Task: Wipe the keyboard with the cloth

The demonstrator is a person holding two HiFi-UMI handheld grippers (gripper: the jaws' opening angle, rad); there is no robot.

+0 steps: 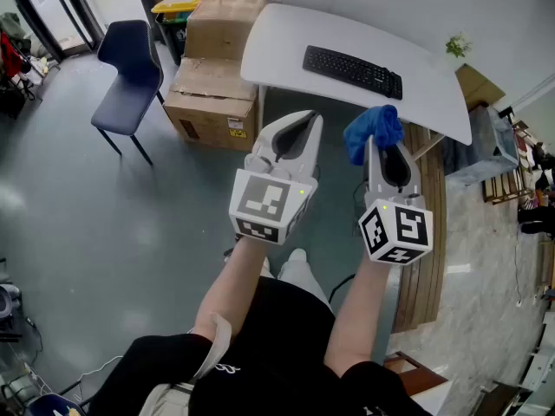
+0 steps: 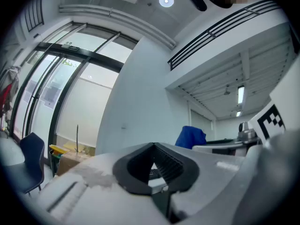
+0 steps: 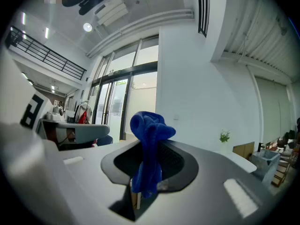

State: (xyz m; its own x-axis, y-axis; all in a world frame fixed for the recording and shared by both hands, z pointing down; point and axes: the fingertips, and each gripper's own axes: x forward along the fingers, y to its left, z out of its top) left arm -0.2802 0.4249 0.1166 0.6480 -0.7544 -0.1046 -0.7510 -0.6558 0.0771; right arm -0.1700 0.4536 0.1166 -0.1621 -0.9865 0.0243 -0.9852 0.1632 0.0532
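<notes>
Right gripper (image 1: 379, 146): jaws clamped on blue cloth (image 1: 373, 131). Left gripper (image 1: 299, 121): jaws closed, empty. Keyboard (image 1: 353, 71): on white table (image 1: 277, 42), ahead, well apart, long axis crosswise; right gripper nearer

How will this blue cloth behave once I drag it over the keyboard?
Probably floppy: the cloth bunches and droops where the right tool pinches it. Likely light, since that pinch alone carries it; may snag on the keyboard keys.
</notes>
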